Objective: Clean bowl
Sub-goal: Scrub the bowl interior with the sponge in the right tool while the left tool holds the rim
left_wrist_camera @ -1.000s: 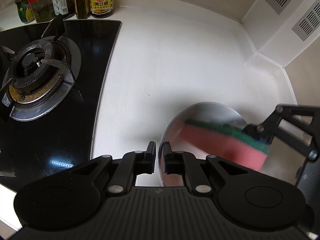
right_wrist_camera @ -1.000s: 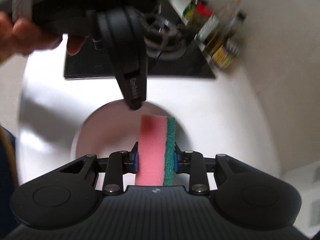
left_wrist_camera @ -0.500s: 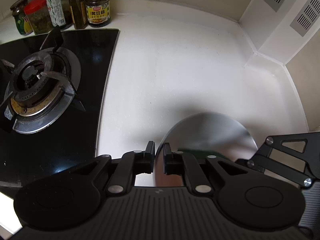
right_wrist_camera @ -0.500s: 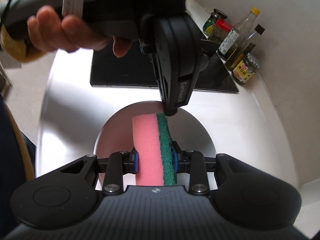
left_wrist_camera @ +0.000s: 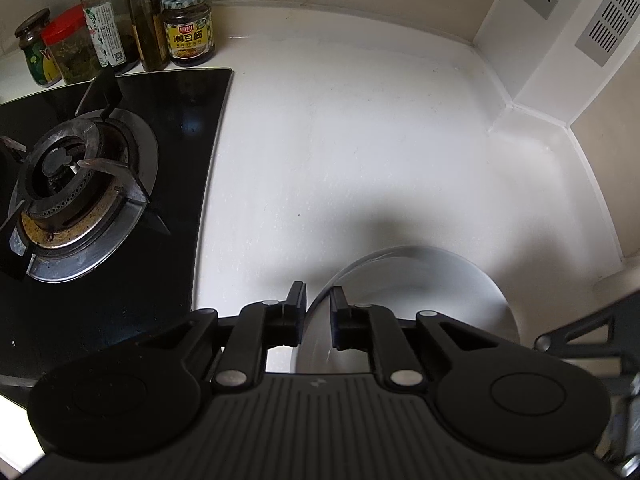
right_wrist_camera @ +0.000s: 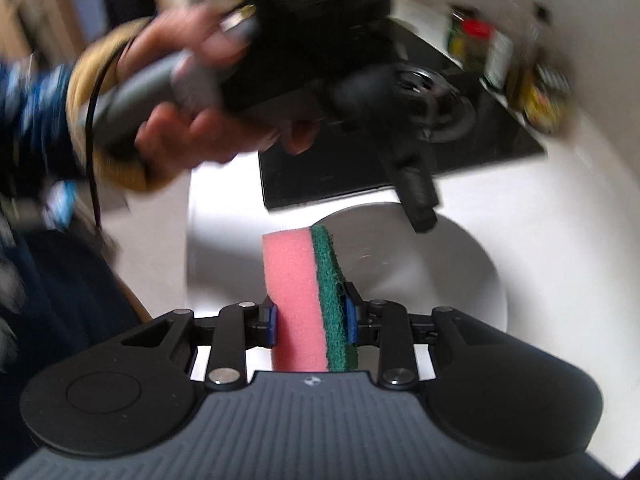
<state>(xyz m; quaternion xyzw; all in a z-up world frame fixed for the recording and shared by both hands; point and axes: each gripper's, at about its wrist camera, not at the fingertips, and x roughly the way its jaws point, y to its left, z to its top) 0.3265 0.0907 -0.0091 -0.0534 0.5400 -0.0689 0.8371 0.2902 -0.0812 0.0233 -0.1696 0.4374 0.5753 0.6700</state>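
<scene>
- White kitchen counter point(left_wrist_camera: 360, 152) all around me, with the black gas hob point(left_wrist_camera: 80, 184) off to one side and a row of sauce jars and bottles point(left_wrist_camera: 120, 36) against the back wall.
- Down on the counter sits the steel bowl point(left_wrist_camera: 424, 288), just beside the hob's edge, and its inside looks bare and shiny in the left view.
- My left gripper point(left_wrist_camera: 318, 306) is pinched onto the bowl's near rim, one finger outside the wall and one inside, pinning it in place.
- My right gripper point(right_wrist_camera: 310, 312) is clamped on the sponge point(right_wrist_camera: 306, 300), pink foam on one side, green scouring pad on the other, poking forward out of the jaws.
- In the right view the sponge hangs over the bowl point(right_wrist_camera: 420, 272); I can't tell whether its tip touches the metal, and the picture is smeared with motion.
- I read this as mid-scrub: bowl steadied, sponge working the inside.
- Next I'd press the green face down against the bowl's wall and sweep round, keeping the left grip firm so the bowl doesn't skate across the slick counter.
</scene>
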